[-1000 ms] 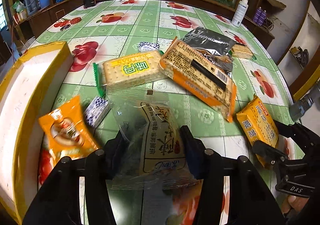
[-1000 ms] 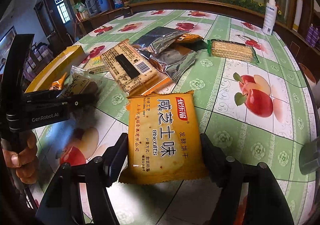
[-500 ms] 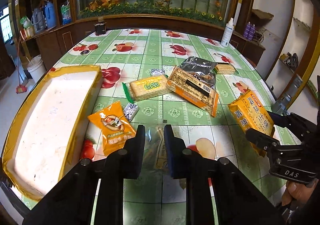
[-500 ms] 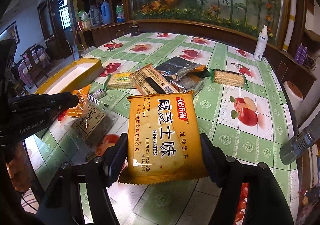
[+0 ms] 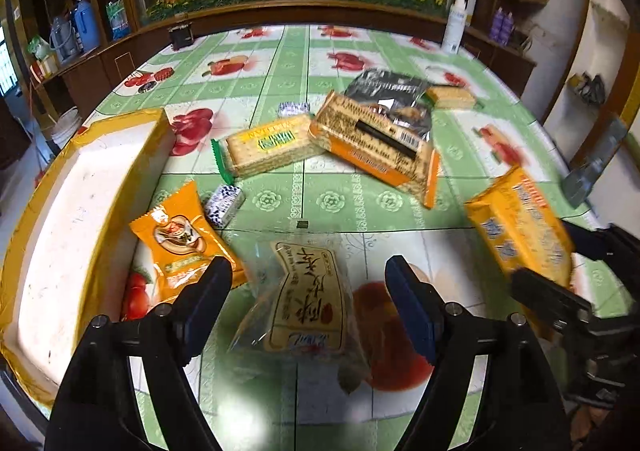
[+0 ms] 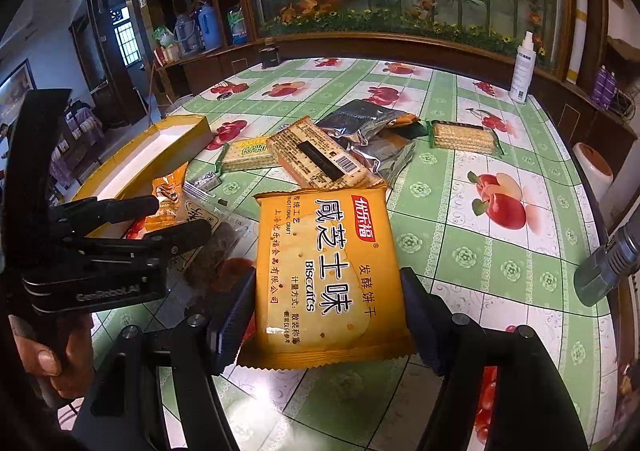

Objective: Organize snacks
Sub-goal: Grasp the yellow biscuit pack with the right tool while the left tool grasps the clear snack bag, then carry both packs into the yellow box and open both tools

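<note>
Altogether two cracker sleeves (image 5: 266,147), three orange packets (image 6: 326,271), one box (image 5: 60,219)

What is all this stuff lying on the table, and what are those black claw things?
Yellow biscuit packet: one, yellow-orange, clamped in the right claw above the table.
Clear packet: one, see-through with a cream label, between the left claw's fingers.
Orange snack packet: one, orange, beside the tray.
Small wrapped sweets: two, blue and white, near the green-ended crackers.
Cracker packs: three, pale, mid-table.
Foil bag: one, silver, behind the crackers.
Tray: one, yellow rim, white inside, left.
Spray bottle: one, white, far edge.
Table: green cloth with fruit pictures.
Left gripper: black, jaws opening.
Right gripper: black, gripping.
Hand: holds the left gripper's handle.
</note>
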Tool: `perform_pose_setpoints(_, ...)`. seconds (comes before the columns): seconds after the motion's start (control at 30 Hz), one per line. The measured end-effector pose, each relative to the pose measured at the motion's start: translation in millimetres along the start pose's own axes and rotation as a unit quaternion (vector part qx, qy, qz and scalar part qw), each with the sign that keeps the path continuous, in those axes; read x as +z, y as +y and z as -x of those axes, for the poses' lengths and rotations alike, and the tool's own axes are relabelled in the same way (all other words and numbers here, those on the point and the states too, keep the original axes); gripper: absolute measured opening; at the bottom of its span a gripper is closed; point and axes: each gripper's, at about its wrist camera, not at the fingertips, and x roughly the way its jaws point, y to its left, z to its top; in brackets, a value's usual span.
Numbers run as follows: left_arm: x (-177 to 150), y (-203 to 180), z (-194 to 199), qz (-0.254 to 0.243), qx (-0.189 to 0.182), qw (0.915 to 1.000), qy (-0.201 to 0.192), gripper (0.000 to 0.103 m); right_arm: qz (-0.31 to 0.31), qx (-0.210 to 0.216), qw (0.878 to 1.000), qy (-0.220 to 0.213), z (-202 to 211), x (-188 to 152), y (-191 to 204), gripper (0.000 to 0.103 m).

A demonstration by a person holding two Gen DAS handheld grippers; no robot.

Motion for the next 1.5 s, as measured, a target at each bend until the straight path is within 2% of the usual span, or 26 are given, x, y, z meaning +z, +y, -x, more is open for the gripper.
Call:
perform_pose_setpoints(0.13,-7.6,-7.4,-32.2,-0.014,0.021,0.9985,0.048,0.077,-0.009,-0.001,1.0,-0.002,3.5,-2.5,-6.4,0.071)
perform_pose_setpoints(0.17,-9.6,-5.3,-29.9,-0.007,0.008,0.9994,0.033,0.071,-0.01,-0.002,1.0,-0.003,4.0,-2.9,-7.6,0.071)
perform_pose_setpoints(0.2,-10.9,-4.8,-28.8,-0.006,0.008,0.9995,0.03,0.058,-0.013,-0.003,1.0,-0.004,4.6,-3.5,-9.2,0.071)
perform_pose_setpoints(0.27,-11.4,-4.4,-24.4,-0.006,0.003,0.9996,0.029,0.054,-0.017,-0.002,1.0,-0.004,5.0,-4.2,-11.0,0.071)
perform_pose_setpoints(0.4,-15.2,8.4,-5.5,0.015,-0.022,0.9996,0.002,0.044,-0.022,0.002,1.0,-0.005,6.2,-4.7,-12.1,0.071)
perform_pose_setpoints(0.5,-18.7,24.1,15.0,0.035,-0.036,0.9985,-0.025,0.044,-0.021,0.006,1.0,-0.008,7.7,-3.7,-8.2,0.071)
perform_pose_setpoints(0.73,-27.8,68.0,58.2,0.054,0.029,0.9954,-0.073,0.043,-0.01,0.024,0.999,-0.019,5.8,4.7,12.9,0.071)
perform_pose_setpoints(1.13,-43.4,147.9,94.4,0.12,0.078,0.9845,-0.102,0.043,0.058,0.083,0.994,-0.031,-12.5,33.0,98.3,0.071)
perform_pose_setpoints(1.33,-50.0,193.5,92.2,0.157,0.104,0.9776,-0.094,0.043,0.083,0.15,0.985,-0.029,-29.8,60.7,154.4,0.071)
perform_pose_setpoints(1.5,-53.2,222.4,77.2,0.173,0.11,0.9761,-0.072,0.043,0.105,0.199,0.974,-0.01,-63.1,86.6,209.5,0.071)
